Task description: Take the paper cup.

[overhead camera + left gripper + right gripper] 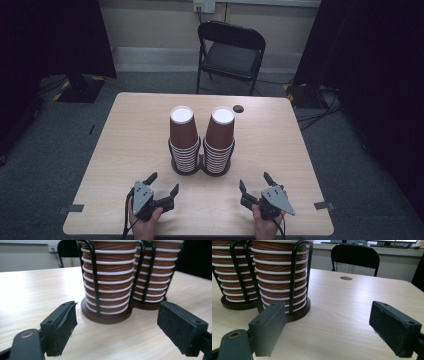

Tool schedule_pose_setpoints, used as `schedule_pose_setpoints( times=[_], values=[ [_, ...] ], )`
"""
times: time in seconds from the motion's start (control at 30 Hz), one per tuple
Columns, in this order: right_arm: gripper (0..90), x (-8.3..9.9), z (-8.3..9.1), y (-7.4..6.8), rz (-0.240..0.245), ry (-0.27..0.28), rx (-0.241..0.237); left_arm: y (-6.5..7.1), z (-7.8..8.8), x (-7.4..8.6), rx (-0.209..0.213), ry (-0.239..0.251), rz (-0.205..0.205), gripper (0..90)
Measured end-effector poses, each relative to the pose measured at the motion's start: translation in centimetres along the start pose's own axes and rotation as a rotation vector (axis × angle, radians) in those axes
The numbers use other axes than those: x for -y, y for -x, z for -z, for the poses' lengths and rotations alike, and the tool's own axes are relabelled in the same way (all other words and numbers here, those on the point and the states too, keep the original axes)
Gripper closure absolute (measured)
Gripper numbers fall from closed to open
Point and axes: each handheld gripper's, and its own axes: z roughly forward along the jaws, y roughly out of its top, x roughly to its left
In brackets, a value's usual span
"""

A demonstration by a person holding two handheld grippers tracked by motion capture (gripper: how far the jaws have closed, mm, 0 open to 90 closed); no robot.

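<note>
Both grippers, left (163, 184) & right (255, 181), fingers spread, empty, just short of cup stacks (202, 141), not touching.

Left claw (163, 186) agape; right claw (255, 182) agape, both apparently empty.

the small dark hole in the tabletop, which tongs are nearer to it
Right. The right tongs sit near the table's front edge, on the hole's side; the left tongs are farther, across both cup stacks.

Couldn't make out any text, labels, brands or numbers anywhere in these shots, nothing was legible.
</note>
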Motion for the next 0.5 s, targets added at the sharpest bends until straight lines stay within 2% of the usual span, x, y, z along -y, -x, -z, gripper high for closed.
schedule_pose_setpoints(
  times=[0.33, 0.5],
  values=[
    [13.1, 0.0, -0.1, 0.3, -0.02, -0.008, -0.027, 0.5, -0.1, -1.0, 0.024, -0.014, 0.022, 15.8],
    [13.2, 0.0, 0.0, 0.3, -0.02, 0.002, -0.015, 1.1, 0.4, -1.8, 0.047, -0.014, 0.021, 16.4]
  ],
)
